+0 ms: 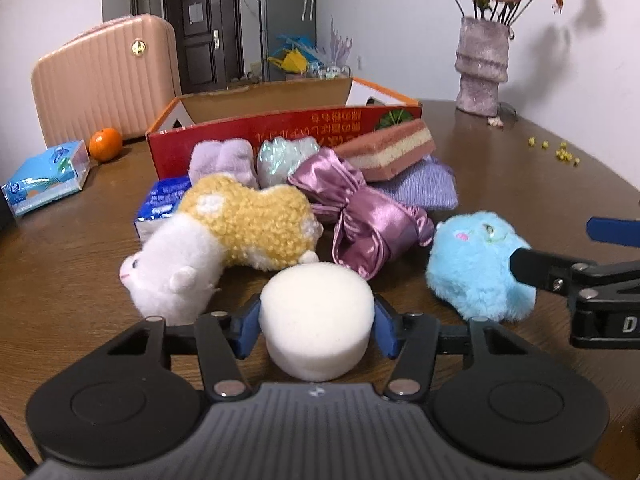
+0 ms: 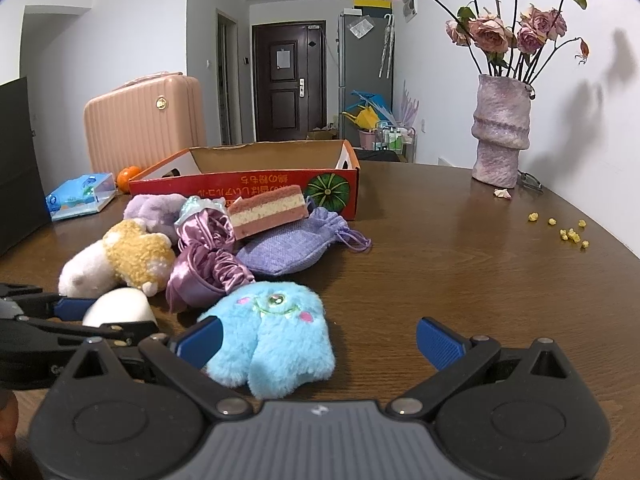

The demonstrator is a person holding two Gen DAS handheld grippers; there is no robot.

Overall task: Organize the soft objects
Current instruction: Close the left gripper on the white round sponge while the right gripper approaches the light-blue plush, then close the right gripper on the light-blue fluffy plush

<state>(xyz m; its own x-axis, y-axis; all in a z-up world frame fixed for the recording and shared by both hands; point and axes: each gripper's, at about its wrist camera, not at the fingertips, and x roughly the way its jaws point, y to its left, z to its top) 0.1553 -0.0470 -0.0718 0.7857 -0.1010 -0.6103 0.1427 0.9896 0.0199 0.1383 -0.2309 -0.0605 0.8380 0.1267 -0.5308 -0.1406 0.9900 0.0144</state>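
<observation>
A white round sponge sits on the brown table, with my left gripper shut on it, both blue pads pressing its sides. The blue plush monster lies between the fingers of my open right gripper, close to the left pad and apart from the right one. Behind them lie a yellow-and-white plush, a shiny purple satin piece, a lilac knit pouch, a pink layered sponge and a lilac plush. The red cardboard box stands open beyond the pile.
A vase of dried roses stands at the back right, with yellow crumbs scattered near it. A tissue pack, an orange and a pink suitcase are at the left. A second blue pack lies under the plush.
</observation>
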